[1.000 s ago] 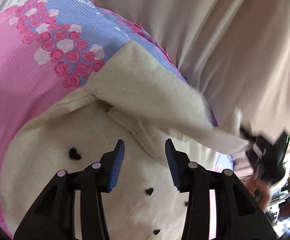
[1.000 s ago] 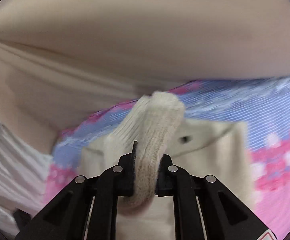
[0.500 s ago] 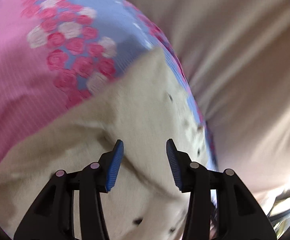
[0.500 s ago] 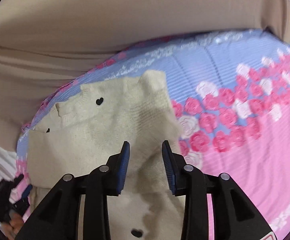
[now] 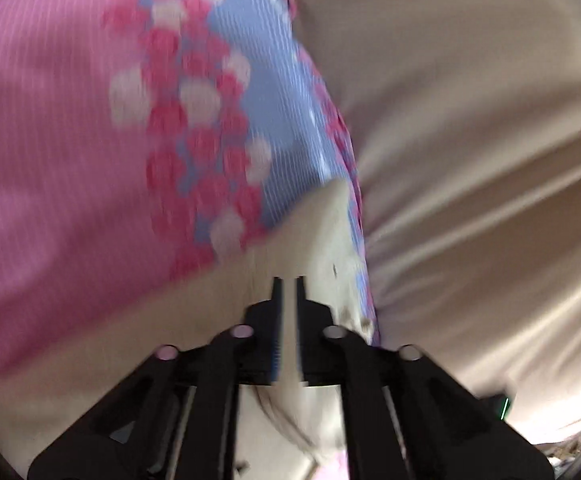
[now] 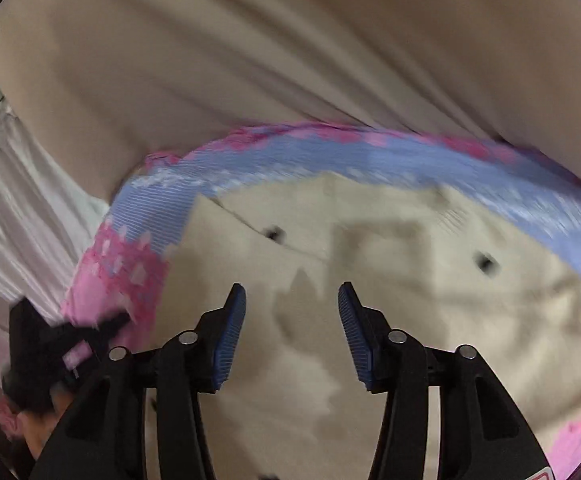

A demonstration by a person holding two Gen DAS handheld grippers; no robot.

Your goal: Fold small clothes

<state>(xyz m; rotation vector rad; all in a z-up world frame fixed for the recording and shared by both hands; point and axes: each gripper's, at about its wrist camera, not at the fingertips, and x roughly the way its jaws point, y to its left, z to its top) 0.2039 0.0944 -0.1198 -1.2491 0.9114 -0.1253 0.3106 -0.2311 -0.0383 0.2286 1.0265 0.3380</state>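
A small cream knit sweater (image 6: pixel 410 264) with tiny black hearts lies on a pink and blue rose-patterned blanket (image 6: pixel 162 196). My right gripper (image 6: pixel 292 300) is open and empty, hovering just above the sweater's middle. My left gripper (image 5: pixel 289 284) is shut on a cream fold of the sweater (image 5: pixel 322 232) near the blanket's blue edge (image 5: pixel 282 132). The left gripper also shows at the lower left of the right wrist view (image 6: pixel 62 344). Both views are blurred by motion.
A beige sheet (image 5: pixel 470 120) covers the bed beyond the blanket, with wrinkles running across it (image 6: pixel 250 60). White pleated fabric (image 6: pixel 18 208) hangs at the left of the right wrist view.
My right gripper let go of the sleeve it held and opened over the sweater. My left gripper swung toward the sweater's edge and closed on a fold.
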